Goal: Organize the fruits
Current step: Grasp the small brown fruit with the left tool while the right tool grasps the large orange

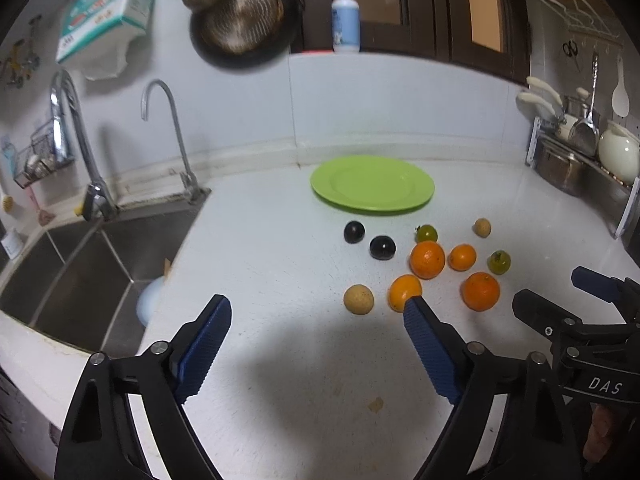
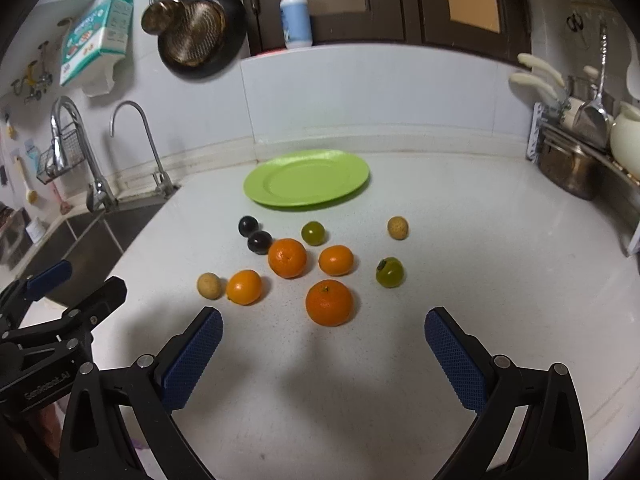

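A green plate (image 1: pixel 372 184) (image 2: pixel 306 178) lies on the white counter near the back wall. In front of it lie several oranges (image 1: pixel 427 259) (image 2: pixel 329 302), two dark plums (image 1: pixel 354 232) (image 2: pixel 248 226), two green fruits (image 1: pixel 499 262) (image 2: pixel 389 272) and two tan round fruits (image 1: pixel 359 299) (image 2: pixel 209 285). My left gripper (image 1: pixel 318 308) is open and empty above the counter, its right finger just in front of an orange (image 1: pixel 402 290). My right gripper (image 2: pixel 322 320) is open and empty, just short of the nearest orange. It also shows in the left wrist view (image 1: pixel 560 300).
A steel sink (image 1: pixel 72 276) with two taps (image 1: pixel 166 136) lies left of the counter. A dish rack with a pot (image 2: pixel 568 168) stands at the right. A pan (image 1: pixel 244 20) hangs on the wall, and a pump bottle (image 1: pixel 346 20) stands on the ledge.
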